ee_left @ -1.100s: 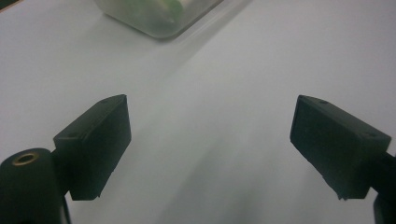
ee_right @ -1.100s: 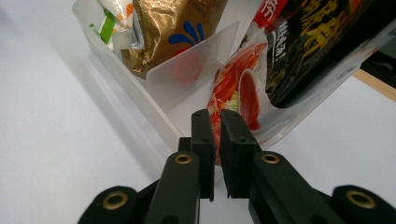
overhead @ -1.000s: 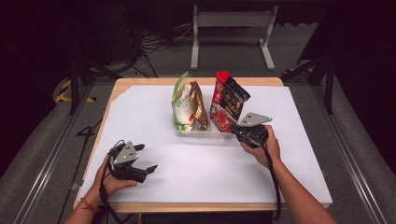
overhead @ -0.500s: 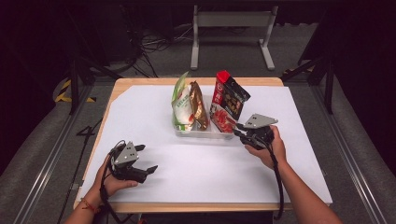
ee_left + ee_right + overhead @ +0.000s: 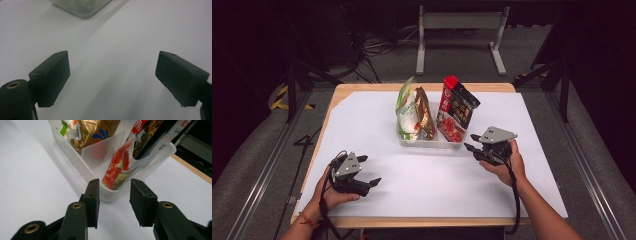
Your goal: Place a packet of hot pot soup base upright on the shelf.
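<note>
While the right gripper (image 5: 113,203), fingers just parting with nothing between them, backs from the clear bin (image 5: 452,143) holding the red snack bag (image 5: 457,112), retreat level, probably avoiding its corner; left gripper (image 5: 112,75) rests open.

Your table (image 5: 362,125) carries a sheet (image 5: 432,180) that covers most of its top. The bin (image 5: 430,141) sits on that sheet, at the middle and toward the far side. In the bin's left compartment two bags (image 5: 414,114) stand side by side; in its right compartment one pouch (image 5: 456,109) stands, leaning right. A divider (image 5: 102,151) stands between them. Your left gripper (image 5: 371,176) lies near the front left edge, well apart from the bin. Your right gripper (image 5: 470,142) is just beside the bin's right front corner, jaws just opened, nothing between them. Behind the table a stand (image 5: 459,22) is on the floor.
</note>
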